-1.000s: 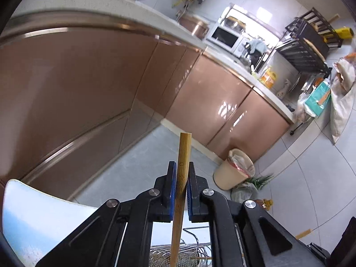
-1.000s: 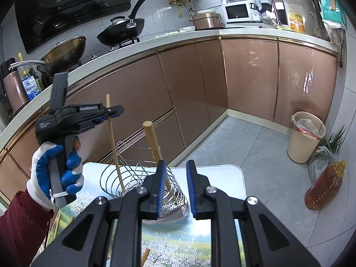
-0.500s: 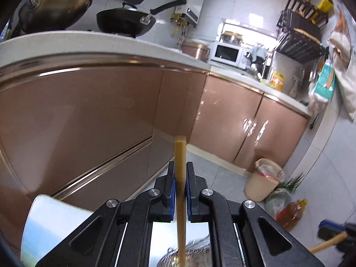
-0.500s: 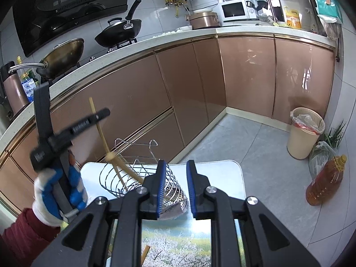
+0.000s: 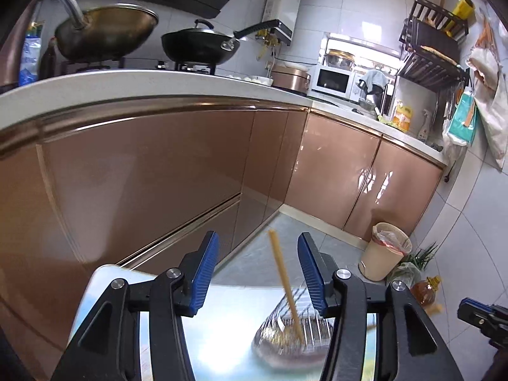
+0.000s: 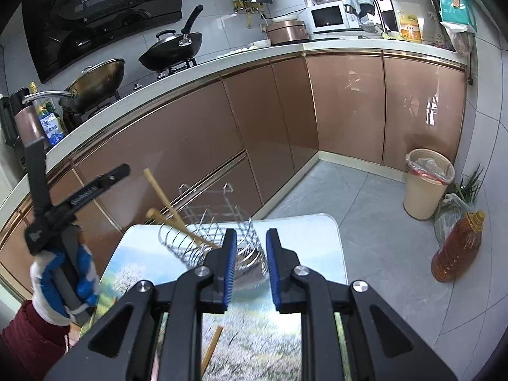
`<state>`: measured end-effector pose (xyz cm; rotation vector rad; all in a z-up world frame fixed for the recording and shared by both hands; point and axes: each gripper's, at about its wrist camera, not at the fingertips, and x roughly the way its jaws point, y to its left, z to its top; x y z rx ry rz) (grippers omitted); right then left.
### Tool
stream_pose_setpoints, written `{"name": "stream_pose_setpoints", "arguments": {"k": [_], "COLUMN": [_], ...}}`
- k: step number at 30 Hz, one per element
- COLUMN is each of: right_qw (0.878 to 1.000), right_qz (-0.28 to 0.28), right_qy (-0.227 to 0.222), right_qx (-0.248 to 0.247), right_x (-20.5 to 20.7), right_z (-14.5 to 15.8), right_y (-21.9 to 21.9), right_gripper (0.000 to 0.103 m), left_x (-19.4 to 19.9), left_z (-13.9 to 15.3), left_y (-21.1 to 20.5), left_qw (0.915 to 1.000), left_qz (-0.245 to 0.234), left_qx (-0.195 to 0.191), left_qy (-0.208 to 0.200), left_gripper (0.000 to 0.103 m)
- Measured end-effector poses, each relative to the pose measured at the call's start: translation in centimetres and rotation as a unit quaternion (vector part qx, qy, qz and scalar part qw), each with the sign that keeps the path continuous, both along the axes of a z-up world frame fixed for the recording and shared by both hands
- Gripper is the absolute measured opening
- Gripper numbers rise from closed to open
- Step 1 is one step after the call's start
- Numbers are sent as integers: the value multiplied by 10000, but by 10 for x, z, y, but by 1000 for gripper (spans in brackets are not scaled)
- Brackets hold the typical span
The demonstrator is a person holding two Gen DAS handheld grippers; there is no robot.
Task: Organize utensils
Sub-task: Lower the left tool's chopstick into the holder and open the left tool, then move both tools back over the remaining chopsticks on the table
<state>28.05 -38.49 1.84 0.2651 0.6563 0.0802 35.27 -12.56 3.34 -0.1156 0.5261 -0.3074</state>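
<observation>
A wire utensil basket [image 6: 209, 241] stands on the small table [image 6: 330, 247] with the landscape print. Two wooden chopsticks [image 6: 165, 197] lean in it, tops tilted left. In the left wrist view one chopstick [image 5: 284, 279] stands free between my jaws, its lower end in the basket [image 5: 292, 339]. My left gripper [image 5: 257, 273] is open and empty above the basket; it also shows in the right wrist view [image 6: 79, 197]. My right gripper [image 6: 250, 266] is open and empty, just in front of the basket. Another chopstick [image 6: 211, 346] lies on the table below my right gripper.
Copper-coloured kitchen cabinets [image 6: 317, 104] run behind the table under a white counter with two woks [image 6: 171, 50]. A beige bin [image 6: 425, 184] and an oil bottle [image 6: 457, 247] stand on the tiled floor to the right.
My left gripper has opened and let go of the chopstick, which dropped into the basket and now leans there. The left gripper swung upright. My right gripper stayed still and open.
</observation>
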Motion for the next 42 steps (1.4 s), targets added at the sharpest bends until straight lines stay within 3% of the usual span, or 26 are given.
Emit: {"name": "stream_pose_setpoints", "arguments": {"k": [11, 15, 22, 30, 42], "right_qw": [9996, 9994, 9982, 9923, 9710], "right_qz": [279, 320, 466, 625, 881], "right_qy": [86, 107, 363, 1049, 2208], "right_qx": [-51, -61, -119, -200, -258], "right_x": [-75, -97, -119, -99, -23], "right_z": [15, 18, 12, -32, -135], "right_y": [31, 42, 67, 85, 108], "right_gripper": [18, 18, 18, 18, 18], "left_x": [-82, -116, -144, -134, -46], "left_z": [20, 15, -6, -63, -147], "left_y": [98, 132, 155, 145, 115], "left_qw": [9958, 9925, 9861, 9704, 9368], "left_qz": [229, 361, 206, -168, -209], "left_qx": [236, 389, 599, 908, 1313], "left_qy": [859, 1097, 1535, 2229, 3235], "left_gripper": [52, 52, 52, 52, 52]}}
